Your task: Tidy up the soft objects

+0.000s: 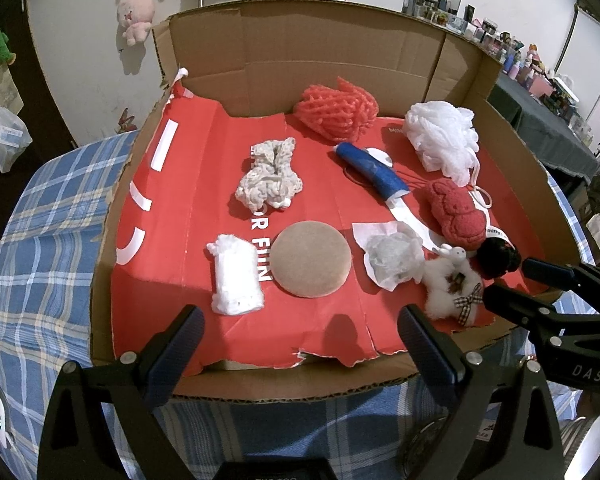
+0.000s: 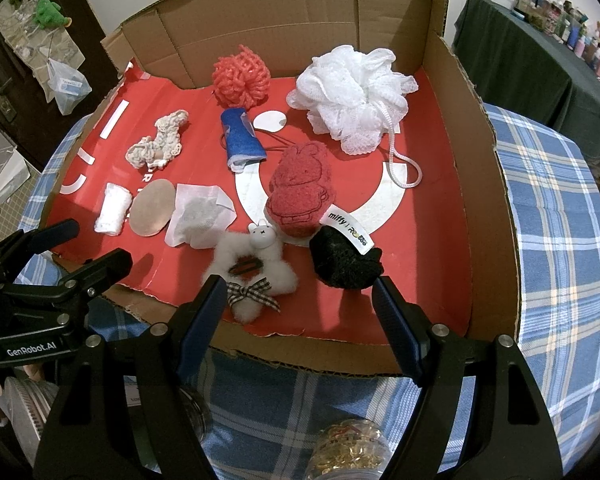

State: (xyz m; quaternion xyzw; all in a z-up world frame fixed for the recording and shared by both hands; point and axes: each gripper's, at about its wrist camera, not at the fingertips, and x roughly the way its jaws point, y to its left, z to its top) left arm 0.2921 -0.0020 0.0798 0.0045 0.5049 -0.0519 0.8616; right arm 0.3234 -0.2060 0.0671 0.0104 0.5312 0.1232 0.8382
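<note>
One cardboard box, front wall cut away, is sitting on a blue plaid tablecloth; one red printed sheet is lining its floor. Ten soft items are lying on the sheet.

Back row: one white mesh bath pouf at right, its cord loop trailing toward the front; one red foam net ball left of it.

Middle: one red rabbit-shaped sponge, long axis running front to back, ears pointing toward the back wall; one blue rolled cloth, long axis also front to back; one cream crocheted piece, lying diagonally.

Front row, left to right: one white rolled pad, one tan round puff, one white sachet, one fluffy white hair clip with a checked bow, one black knitted piece.

Left gripper is hovering at the front edge, jaws apart, gripping nothing. Right gripper is likewise standing open and empty, just before the clip and black piece.
</note>
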